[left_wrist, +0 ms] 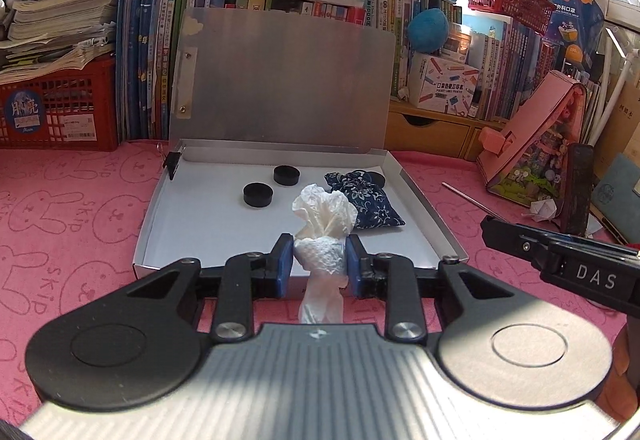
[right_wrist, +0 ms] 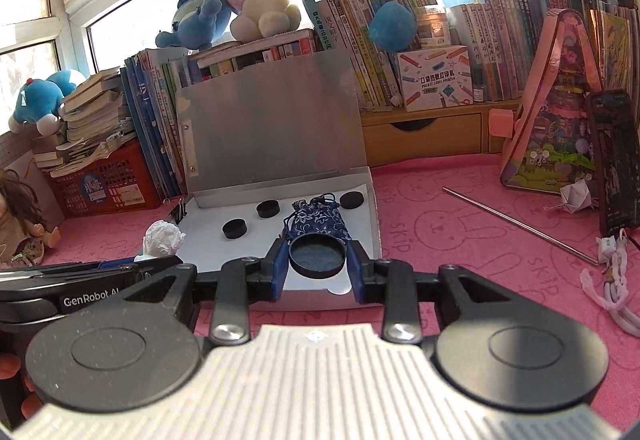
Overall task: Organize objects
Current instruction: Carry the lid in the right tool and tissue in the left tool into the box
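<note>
Pink bunny-print mat [left_wrist: 72,224], open box [left_wrist: 280,236]; left gripper [left_wrist: 319,260] clamped on crumpled tissue [left_wrist: 324,216], right gripper [right_wrist: 318,260] pinching round black lid [right_wrist: 317,255], floral pouch [right_wrist: 318,222] at twelve o'clock.

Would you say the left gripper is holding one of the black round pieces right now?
No, the left gripper is shut on a crumpled white tissue, above the box's near edge.

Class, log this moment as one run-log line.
left hand-held gripper: shut on tissue | right hand-held gripper: shut on black cap | box: open, holds pouch
</note>
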Demonstrator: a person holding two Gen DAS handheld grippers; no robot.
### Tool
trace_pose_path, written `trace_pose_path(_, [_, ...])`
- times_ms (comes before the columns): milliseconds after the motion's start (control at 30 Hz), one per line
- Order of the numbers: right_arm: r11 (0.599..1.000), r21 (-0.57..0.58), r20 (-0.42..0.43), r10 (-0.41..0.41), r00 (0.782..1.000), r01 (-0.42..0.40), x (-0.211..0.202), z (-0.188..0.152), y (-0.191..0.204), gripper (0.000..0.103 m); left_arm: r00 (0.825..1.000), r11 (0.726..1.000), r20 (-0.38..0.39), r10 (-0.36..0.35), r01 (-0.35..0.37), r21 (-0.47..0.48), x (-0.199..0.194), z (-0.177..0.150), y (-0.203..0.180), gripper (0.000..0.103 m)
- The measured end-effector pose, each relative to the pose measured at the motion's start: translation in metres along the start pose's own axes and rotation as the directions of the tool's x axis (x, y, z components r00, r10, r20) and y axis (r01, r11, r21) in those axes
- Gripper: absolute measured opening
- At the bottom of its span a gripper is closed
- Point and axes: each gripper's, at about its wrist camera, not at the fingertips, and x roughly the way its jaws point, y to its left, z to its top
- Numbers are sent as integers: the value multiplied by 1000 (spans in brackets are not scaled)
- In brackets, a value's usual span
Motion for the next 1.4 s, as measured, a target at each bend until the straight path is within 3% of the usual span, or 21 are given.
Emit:
trace_pose_path(633, [997,68,-107,39,993,-32,64,25,-12,36,997,997,-75,27,-33,-76,68,26,26,33])
trace_pose_path(1000, [999,47,-183,12,983,-3,107,18,-11,36,986,996,-155,64,-72,-47,112,29,30,33])
trace_pose_path(1400, [1000,15,-231,6,973,-3,130,11,-6,36,980,994,-180,83,-95,-61,138,28,32,33])
